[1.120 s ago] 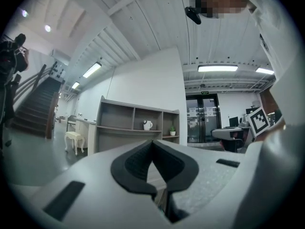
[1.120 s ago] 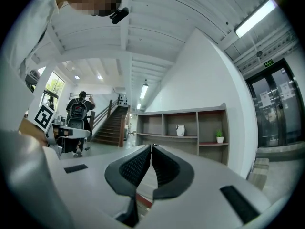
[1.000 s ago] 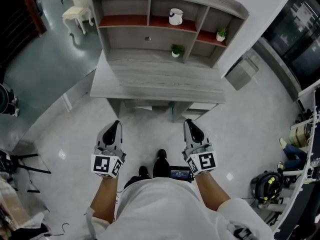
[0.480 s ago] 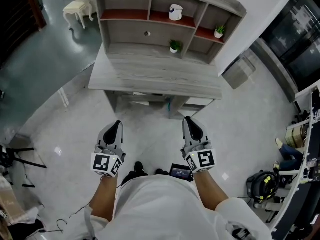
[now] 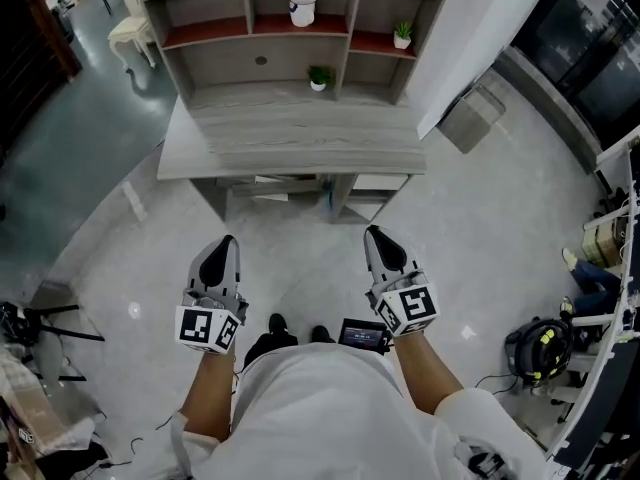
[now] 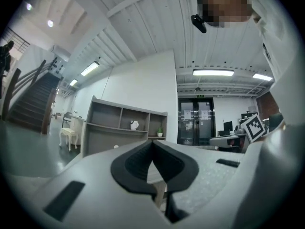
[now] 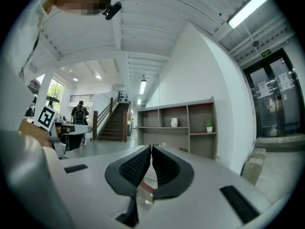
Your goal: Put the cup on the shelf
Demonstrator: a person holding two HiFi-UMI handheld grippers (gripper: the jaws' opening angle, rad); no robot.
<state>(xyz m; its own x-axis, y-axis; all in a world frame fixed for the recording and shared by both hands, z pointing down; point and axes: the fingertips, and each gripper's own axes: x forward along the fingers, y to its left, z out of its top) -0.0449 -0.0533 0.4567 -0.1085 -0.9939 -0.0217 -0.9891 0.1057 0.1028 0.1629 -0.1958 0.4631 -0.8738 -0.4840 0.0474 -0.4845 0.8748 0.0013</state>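
One cup [image 5: 301,10]; two plants [image 5: 318,77] [image 5: 402,35]

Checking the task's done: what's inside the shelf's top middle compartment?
A white cup stands alone inside the shelf's top middle compartment; the spot behind it is covered.

One cup [image 5: 301,10], two potted plants [image 5: 403,34] [image 5: 318,77], one shelf [image 5: 220,68], two claws [image 5: 228,240] [image 5: 372,231].

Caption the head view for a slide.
Left hand-held gripper and right hand-held gripper, both shut, face a shelf holding a white cup.
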